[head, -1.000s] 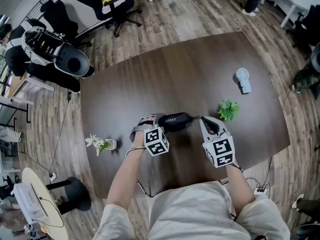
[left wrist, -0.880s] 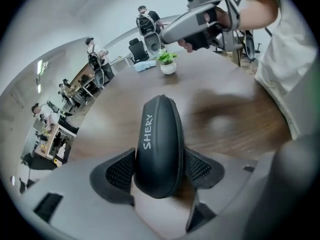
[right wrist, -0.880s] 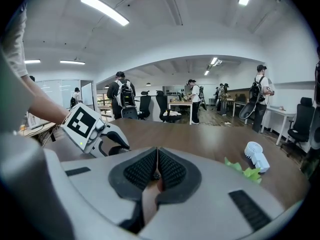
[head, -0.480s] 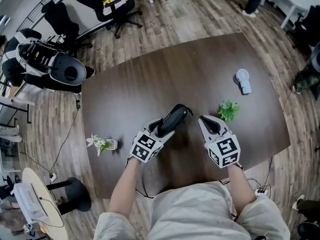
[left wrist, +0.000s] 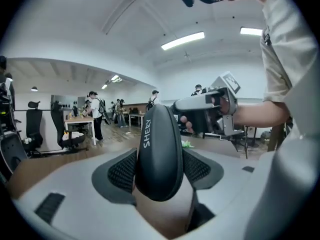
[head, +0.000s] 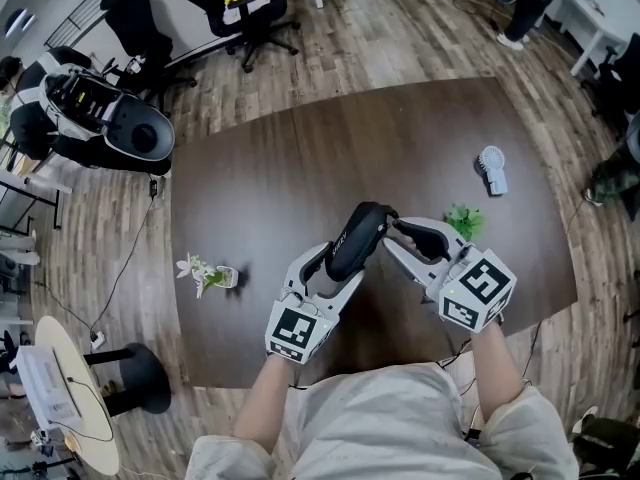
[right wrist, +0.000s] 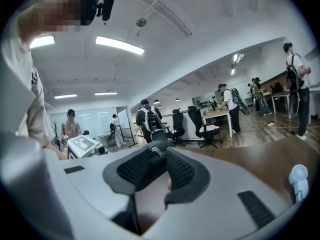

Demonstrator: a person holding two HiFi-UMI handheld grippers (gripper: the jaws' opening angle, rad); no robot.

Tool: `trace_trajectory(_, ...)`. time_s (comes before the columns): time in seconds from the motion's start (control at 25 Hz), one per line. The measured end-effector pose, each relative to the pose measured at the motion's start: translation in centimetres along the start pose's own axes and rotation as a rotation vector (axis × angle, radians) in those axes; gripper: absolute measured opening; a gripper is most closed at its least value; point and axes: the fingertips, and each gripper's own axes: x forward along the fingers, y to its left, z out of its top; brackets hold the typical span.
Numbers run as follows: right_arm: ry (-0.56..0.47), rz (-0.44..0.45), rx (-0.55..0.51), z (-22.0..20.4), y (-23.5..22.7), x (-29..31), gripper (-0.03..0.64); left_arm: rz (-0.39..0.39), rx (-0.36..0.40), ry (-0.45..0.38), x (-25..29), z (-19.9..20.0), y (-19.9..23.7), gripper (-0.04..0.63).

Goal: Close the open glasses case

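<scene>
Here's the left gripper [head: 338,266] with the case [left wrist: 159,154] clamped between its pads [left wrist: 122,171]. Both pads press on its sides, and the lid looks down. The case sticks out well past those fingertips, tilted, clear above the table [head: 290,158]. Opposite it is the right gripper [head: 392,234], fingertips right at the case's far end. Its jaws have just been opening: the pads are parted and grip nothing, with a small metal bit showing at the tips. The plant [head: 462,218] sits on the table just beyond the right fingers.
</scene>
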Motion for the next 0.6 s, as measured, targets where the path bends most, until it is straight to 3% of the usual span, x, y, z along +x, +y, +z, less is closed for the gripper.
trace_trajectory(0.2,-0.021,0.059,0.008,1.8,1.3,-0.3,0.121,0.031,-0.02,-0.14,-1.4,2.8,-0.6,0.284)
trace_trajectory(0.36,-0.035,0.09,0.005,2.3,2.0,-0.2,0.11,0.024,0.008,-0.149,-1.6,3.0,-0.6,0.283)
trace_trajectory(0.6,-0.052,0.066,-0.025,2.9,2.2,-0.5,0.064,0.032,0.031,-0.154,-1.7,3.3,-0.5,0.282)
